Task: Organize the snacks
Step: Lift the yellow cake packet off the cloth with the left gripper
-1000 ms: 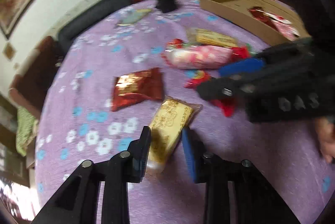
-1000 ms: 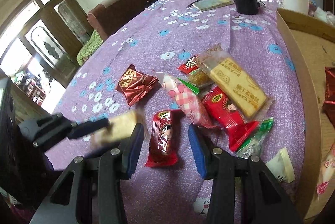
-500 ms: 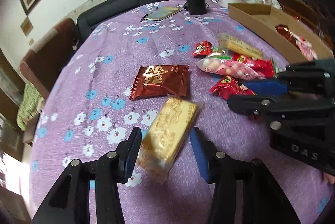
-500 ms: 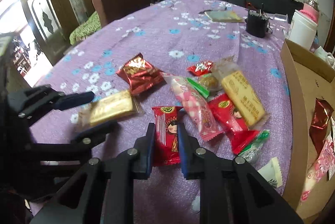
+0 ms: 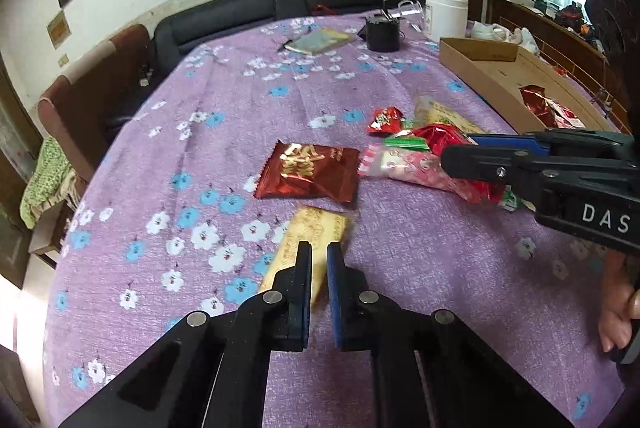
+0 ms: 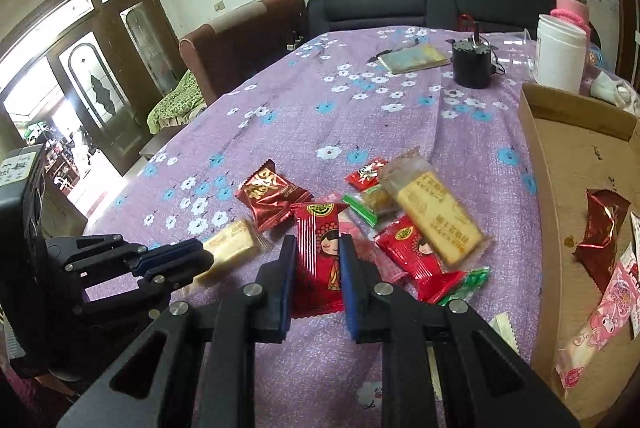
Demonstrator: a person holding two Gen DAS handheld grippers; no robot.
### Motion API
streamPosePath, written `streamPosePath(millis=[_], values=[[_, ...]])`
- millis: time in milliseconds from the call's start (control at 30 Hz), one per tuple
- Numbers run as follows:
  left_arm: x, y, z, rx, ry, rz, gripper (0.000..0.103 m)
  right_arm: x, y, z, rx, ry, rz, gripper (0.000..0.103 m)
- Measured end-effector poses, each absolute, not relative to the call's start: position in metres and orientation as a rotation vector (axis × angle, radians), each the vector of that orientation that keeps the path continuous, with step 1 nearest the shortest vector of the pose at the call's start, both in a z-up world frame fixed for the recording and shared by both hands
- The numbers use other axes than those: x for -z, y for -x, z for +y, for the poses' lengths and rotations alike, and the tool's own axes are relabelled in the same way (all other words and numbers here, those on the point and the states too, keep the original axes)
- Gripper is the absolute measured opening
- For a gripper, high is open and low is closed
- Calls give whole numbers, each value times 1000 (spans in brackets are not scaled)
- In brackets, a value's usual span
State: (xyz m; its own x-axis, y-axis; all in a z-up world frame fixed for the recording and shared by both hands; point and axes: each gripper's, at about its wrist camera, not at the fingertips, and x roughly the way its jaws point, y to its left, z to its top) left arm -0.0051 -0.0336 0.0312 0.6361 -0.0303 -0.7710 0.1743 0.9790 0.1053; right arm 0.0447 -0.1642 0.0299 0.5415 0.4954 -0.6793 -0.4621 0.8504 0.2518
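L tongs [image 5: 319, 264]: jaws nearly together, pinched on the near end of the yellow bar [image 5: 316, 232]. Rest of the bar sticks out fwd past the tips, over the cloth [image 5: 180, 132]. Gripped at the end because that's the part that faced me; the wrapper is thin there, so the jaws close almost flat.

R tongs [image 6: 318, 260]: shut on the red pack [image 6: 320, 248] w/ the doll print, pads on its two long edges, pack upright between them. Held across the width so it can't slide out sideways. Whether it's clear of the cloth I can't tell.

Both views agree: each pair of tongs shows in the other's cam with its snack in it.

Target = box [image 6: 560, 156], far R of the table, cardboard, open top. Already has a dark red pack and pink ones inside, so that's where these two belong.

Still loose, just L of the box wall: gold-print red pack [image 5: 308, 170], pink bag [image 5: 408, 168], big yellow bar [image 6: 436, 212], small red + green pieces, overlapping in a heap.

Judgement: both grabs done, the carry to the box is next. Risk: L bar held by one end only, may droop or twist.
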Motion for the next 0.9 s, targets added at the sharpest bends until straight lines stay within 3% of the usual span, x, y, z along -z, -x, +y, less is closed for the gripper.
streamPosePath(millis=[133, 167, 200, 267, 433, 467, 567, 767, 833, 900], values=[[-26, 8, -34, 110, -196, 898, 15, -29, -44, -162, -584, -41, 828, 19], [-24, 8, -34, 97, -211, 897, 32, -28, -43, -161, -588, -36, 830, 19], [-23, 8, -35, 81, -229, 893, 59, -27, -42, -159, -593, -31, 832, 19], [-24, 10, -35, 74, -254, 858, 76, -26, -42, -158, -601, -27, 839, 19], [-18, 0, -38, 112, -298, 870, 75, -24, -41, -155, -613, -25, 848, 19], [-14, -4, -39, 105, -306, 881, 61, -24, -41, -156, -612, -28, 848, 19], [-12, -12, -35, 109, -268, 884, 38, -24, -42, -157, -611, -35, 848, 19], [-11, -6, -41, 72, -249, 844, 34, -23, -45, -161, -604, -49, 853, 19], [-16, -4, -37, 93, -205, 850, 28, -24, -45, -162, -601, -55, 850, 19], [-24, -3, -33, 113, -166, 846, 9, -25, -46, -164, -601, -63, 848, 19]])
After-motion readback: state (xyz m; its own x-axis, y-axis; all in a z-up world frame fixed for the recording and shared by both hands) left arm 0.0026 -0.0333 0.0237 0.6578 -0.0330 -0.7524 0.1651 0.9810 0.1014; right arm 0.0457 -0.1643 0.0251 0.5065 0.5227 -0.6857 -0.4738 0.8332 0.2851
